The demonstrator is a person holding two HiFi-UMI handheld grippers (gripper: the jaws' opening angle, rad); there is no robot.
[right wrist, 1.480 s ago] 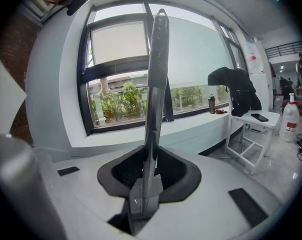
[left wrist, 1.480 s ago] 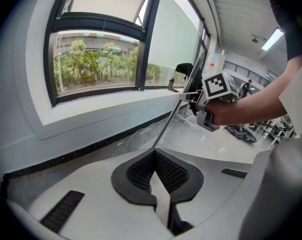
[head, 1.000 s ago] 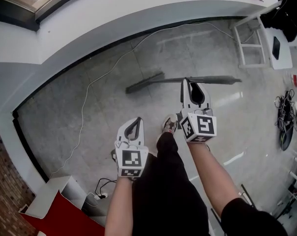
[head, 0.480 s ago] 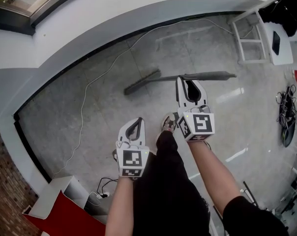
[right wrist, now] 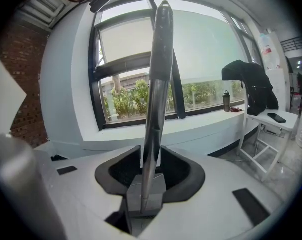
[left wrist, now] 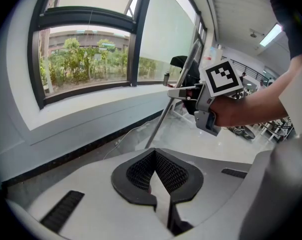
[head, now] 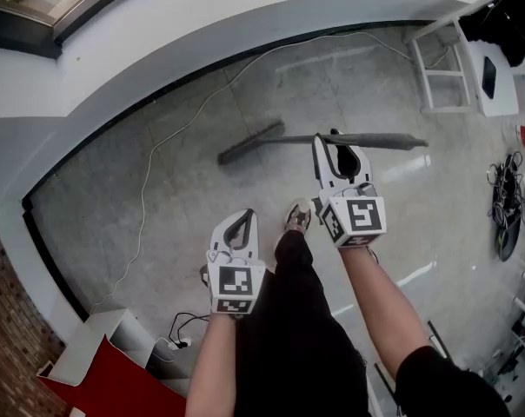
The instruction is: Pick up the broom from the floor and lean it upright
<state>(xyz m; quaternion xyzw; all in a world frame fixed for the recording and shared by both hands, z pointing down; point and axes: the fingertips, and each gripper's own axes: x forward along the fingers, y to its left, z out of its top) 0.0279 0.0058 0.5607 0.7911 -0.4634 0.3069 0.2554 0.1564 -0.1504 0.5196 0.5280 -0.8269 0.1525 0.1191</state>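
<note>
Dark broom (head: 254,143) against grey floor (head: 202,207)

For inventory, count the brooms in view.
1: the broom, bristles on the floor, handle rising between the jaws of the right gripper, which have just been opening. No other shows.

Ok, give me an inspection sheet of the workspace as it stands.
Surface: grey floor.
Job's things: broom tilted up, brush end on floor.
Clutter: white table with phone and dark jacket; red board.
Grippers: right gripper jaws just opened, loose round the broom handle; left gripper shut, empty.
Cables: white cable across floor; black tangle at right.
Surroundings: curved white wall, window.
</note>
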